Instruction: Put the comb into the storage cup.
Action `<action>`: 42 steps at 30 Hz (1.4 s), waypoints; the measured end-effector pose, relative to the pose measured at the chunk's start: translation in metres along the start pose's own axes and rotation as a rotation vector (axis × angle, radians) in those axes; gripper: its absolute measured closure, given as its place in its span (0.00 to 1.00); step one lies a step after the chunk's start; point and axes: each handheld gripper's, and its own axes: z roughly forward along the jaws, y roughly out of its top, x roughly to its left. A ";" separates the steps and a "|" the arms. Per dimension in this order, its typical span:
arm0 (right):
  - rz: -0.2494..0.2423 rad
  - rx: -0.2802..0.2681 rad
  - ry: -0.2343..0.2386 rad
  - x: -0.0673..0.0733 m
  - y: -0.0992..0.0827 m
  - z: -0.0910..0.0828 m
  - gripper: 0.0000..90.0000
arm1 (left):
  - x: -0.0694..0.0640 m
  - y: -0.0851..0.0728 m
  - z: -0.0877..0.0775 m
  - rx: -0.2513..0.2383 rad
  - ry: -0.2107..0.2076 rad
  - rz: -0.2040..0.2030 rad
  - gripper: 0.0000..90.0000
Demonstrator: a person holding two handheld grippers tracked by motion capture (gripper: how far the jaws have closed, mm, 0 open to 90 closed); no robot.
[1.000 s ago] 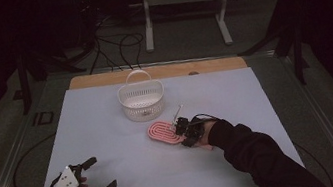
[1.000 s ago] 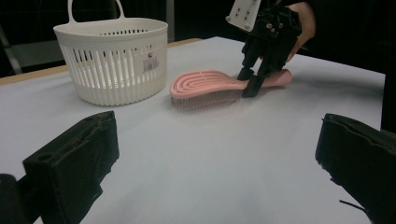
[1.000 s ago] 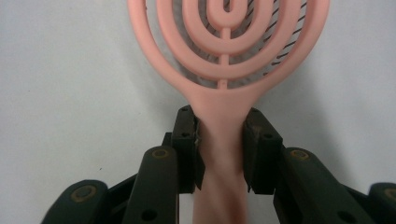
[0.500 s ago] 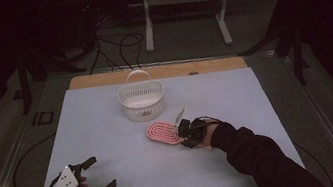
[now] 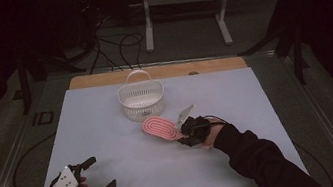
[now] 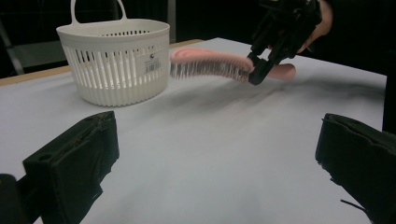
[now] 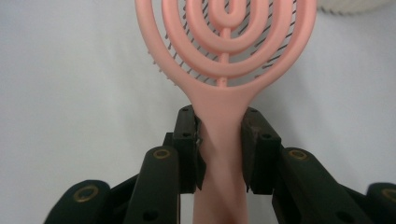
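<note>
Right claw (image 5: 184, 132) clamped on the handle of a pink plastic hairbrush with a looped, open oval head (image 5: 161, 127); in the right gripper view the two black pads (image 7: 187, 142) press the neck of the handle from both sides, just below the head. Brush held off the bench, roughly level, bristles down, as seen in the left gripper view (image 6: 210, 63). Its head points toward a white slotted plastic basket with a hoop handle (image 5: 141, 99) and sits just beside the basket's near right side, not touching it. Basket upright on the white sheet covering the bench (image 5: 112, 147), toward the far middle. Left claw (image 5: 97, 175) well away from the basket, at the near left corner of the bench, jaws spread wide with nothing between them, hovering low over the sheet. Right forearm in a dark sleeve (image 5: 261, 159) comes in from the near right.
</note>
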 end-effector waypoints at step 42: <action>0.213 -0.495 -0.088 0.016 -0.086 -0.064 0.78 | 0.001 0.000 0.001 -0.001 0.001 -0.017 0.00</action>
